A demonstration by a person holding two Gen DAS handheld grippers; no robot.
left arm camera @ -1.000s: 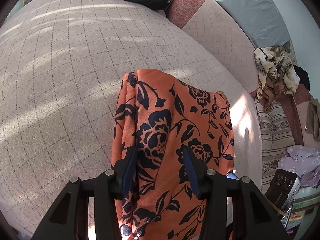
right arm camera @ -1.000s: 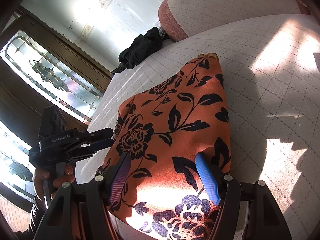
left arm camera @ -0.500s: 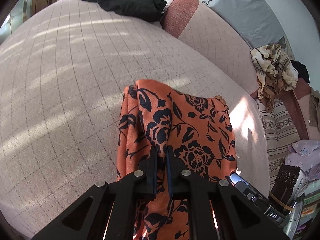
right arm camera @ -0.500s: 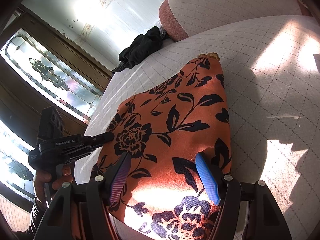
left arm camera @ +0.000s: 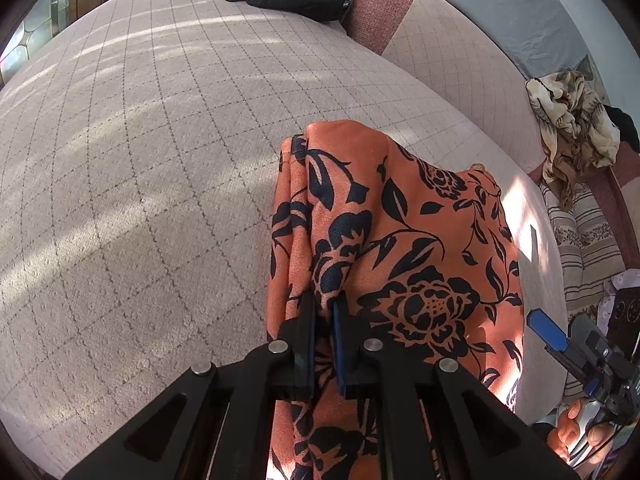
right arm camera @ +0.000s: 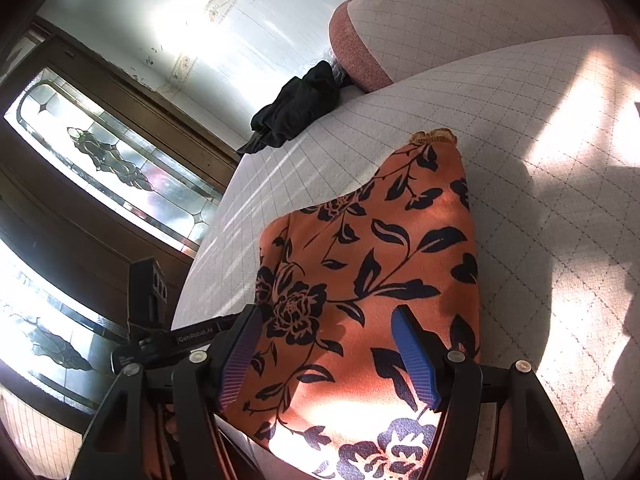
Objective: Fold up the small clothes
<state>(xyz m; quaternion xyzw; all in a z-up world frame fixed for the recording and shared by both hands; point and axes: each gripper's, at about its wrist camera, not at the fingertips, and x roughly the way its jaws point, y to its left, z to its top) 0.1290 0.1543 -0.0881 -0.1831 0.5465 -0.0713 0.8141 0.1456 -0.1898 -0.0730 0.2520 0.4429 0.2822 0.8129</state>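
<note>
The orange, black-flowered cloth garment point(left arm camera: 404, 240) is spread on the quilted pale sofa seat point(left arm camera: 140, 160). Its left edge is pinched between the left gripper point(left arm camera: 324, 312)'s closed jaws. The right gripper point(right arm camera: 328, 344) is held wide apart above the near hem. If only one side is lifted, the fold could be skewed.

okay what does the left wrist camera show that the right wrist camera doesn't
Only the left wrist view shows the left gripper pinching the orange floral garment, plus the beige patterned cloth and striped cushion. Only the right wrist view shows the stained-glass window and the right gripper wide open. Both show the garment, the black clothing and the quilted sofa.
</note>
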